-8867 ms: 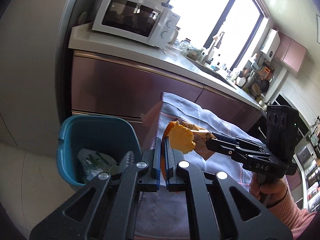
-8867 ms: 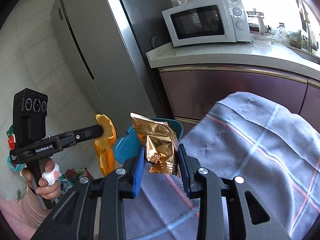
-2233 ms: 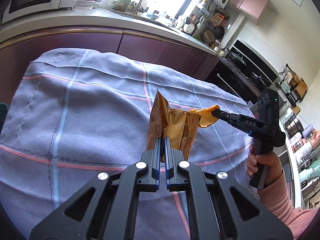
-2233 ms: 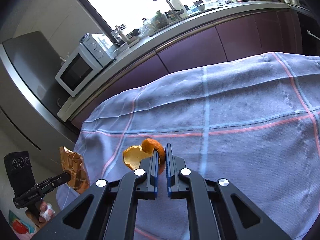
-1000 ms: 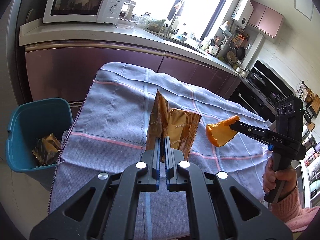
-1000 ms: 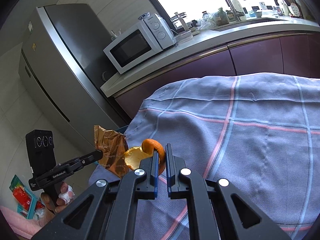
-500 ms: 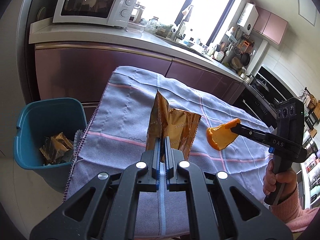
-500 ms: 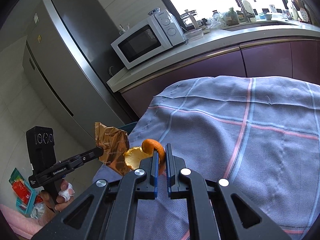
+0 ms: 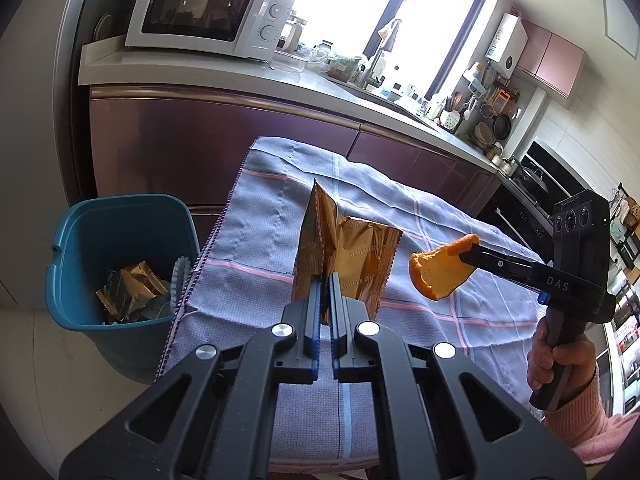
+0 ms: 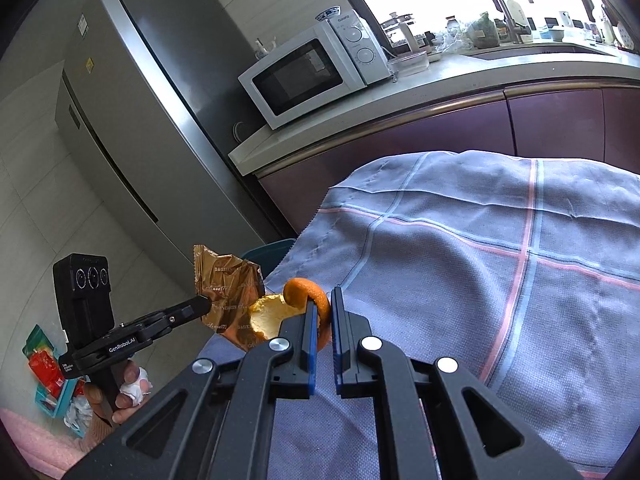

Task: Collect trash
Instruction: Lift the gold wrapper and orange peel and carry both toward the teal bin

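My left gripper [image 9: 325, 280] is shut on a gold snack wrapper [image 9: 352, 256] and holds it above the left end of the cloth-covered table [image 9: 264, 240]. It also shows in the right wrist view [image 10: 202, 304] with the wrapper [image 10: 228, 292]. My right gripper [image 10: 323, 300] is shut on an orange peel [image 10: 280, 312], just right of the wrapper. In the left wrist view the peel [image 9: 438, 272] hangs from the right gripper [image 9: 466, 254] over the table. A teal bin [image 9: 116, 240] with wrappers inside stands on the floor left of the table.
A counter with purple cabinets [image 9: 224, 128] and a white microwave [image 9: 208, 12] runs behind the table. A steel fridge [image 10: 132, 120] stands at the left. Red and teal packaging [image 10: 48, 372] lies on the floor.
Both grippers have swung left toward the bin with their trash still held. The bin has come further into the left wrist view.
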The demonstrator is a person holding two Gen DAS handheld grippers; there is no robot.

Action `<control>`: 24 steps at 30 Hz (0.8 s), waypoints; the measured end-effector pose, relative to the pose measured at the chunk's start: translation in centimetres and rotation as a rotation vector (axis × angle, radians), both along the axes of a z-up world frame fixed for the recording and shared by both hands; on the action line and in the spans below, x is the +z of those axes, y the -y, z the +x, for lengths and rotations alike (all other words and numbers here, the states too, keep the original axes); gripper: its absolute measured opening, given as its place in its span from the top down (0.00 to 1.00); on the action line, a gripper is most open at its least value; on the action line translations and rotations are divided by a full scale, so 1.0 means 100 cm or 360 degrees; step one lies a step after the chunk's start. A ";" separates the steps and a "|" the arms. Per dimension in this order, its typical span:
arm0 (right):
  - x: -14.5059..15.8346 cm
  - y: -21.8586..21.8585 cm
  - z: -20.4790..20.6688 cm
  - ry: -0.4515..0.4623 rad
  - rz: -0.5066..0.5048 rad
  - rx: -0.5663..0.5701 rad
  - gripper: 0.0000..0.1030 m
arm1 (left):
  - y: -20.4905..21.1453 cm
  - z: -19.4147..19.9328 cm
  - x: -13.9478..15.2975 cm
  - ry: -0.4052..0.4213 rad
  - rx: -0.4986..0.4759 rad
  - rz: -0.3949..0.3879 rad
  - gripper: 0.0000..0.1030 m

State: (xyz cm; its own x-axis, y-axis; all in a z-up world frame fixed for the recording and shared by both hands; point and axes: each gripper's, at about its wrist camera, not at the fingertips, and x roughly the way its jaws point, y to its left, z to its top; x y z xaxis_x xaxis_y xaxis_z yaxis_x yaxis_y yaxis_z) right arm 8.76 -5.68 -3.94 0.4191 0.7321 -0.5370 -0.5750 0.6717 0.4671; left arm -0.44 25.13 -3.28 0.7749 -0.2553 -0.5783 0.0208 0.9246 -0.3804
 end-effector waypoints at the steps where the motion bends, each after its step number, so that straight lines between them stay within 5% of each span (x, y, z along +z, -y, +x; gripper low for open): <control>1: 0.001 -0.003 0.000 0.0002 -0.0001 0.0008 0.95 | -0.002 -0.001 0.000 0.0003 0.0006 0.0000 0.96; 24: 0.015 -0.073 0.007 0.0030 -0.0021 0.0210 0.95 | -0.055 -0.028 0.008 0.0049 0.0208 -0.0004 0.96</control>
